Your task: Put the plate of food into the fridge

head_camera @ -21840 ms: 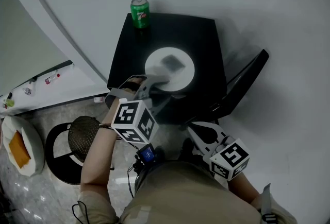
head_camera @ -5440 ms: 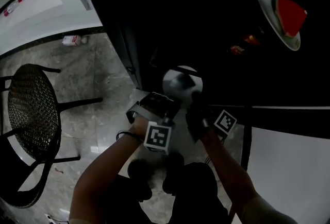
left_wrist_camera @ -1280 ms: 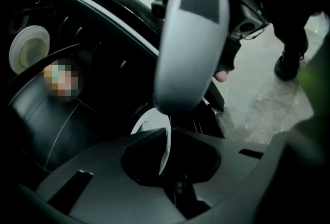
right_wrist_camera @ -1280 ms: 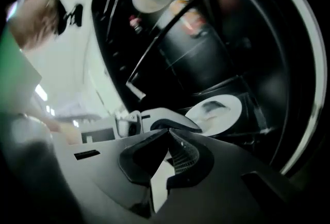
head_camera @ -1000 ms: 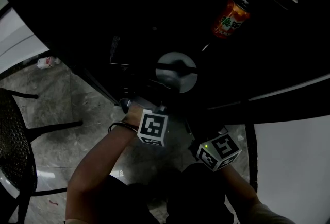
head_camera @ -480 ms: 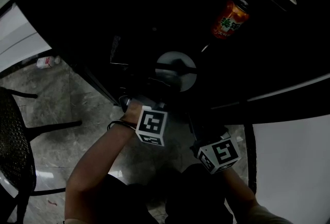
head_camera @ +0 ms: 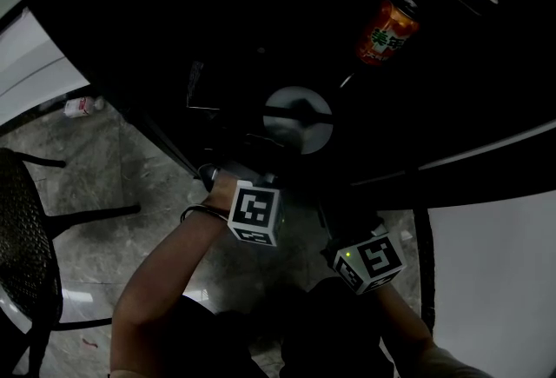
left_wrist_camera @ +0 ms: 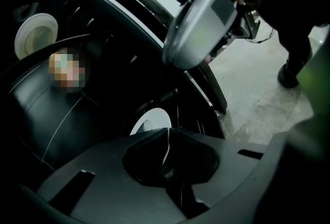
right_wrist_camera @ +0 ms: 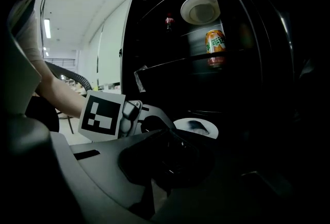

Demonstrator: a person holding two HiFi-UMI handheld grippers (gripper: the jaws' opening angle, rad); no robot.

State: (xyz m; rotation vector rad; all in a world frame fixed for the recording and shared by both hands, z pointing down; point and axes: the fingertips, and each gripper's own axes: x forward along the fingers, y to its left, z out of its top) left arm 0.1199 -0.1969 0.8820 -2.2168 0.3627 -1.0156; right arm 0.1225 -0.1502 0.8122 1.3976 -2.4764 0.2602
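left gripper [left_wrist_camera: 166, 138] is pinching the near rim of the plate of food [head_camera: 298, 120]. Its jaws have just been closing tighter on the rim, probably to keep the plate level while it's sitting low inside the fridge [right_wrist_camera: 154, 27], below the orange can [head_camera: 387, 30]. right gripper [right_wrist_camera: 166, 135] is hanging back at the opening, jaws pressed together on nothing, likely just keeping clear. Plate looks in place, but the left isn't letting go yet.

My left gripper [left_wrist_camera: 166, 148] is dark grey and bears a white cube [head_camera: 254, 213] of black squares. Right of that cube, the right gripper's [right_wrist_camera: 165, 138] twin cube [head_camera: 369, 261] shows a green light. Left of it sits a dark wrist band [head_camera: 198, 213].
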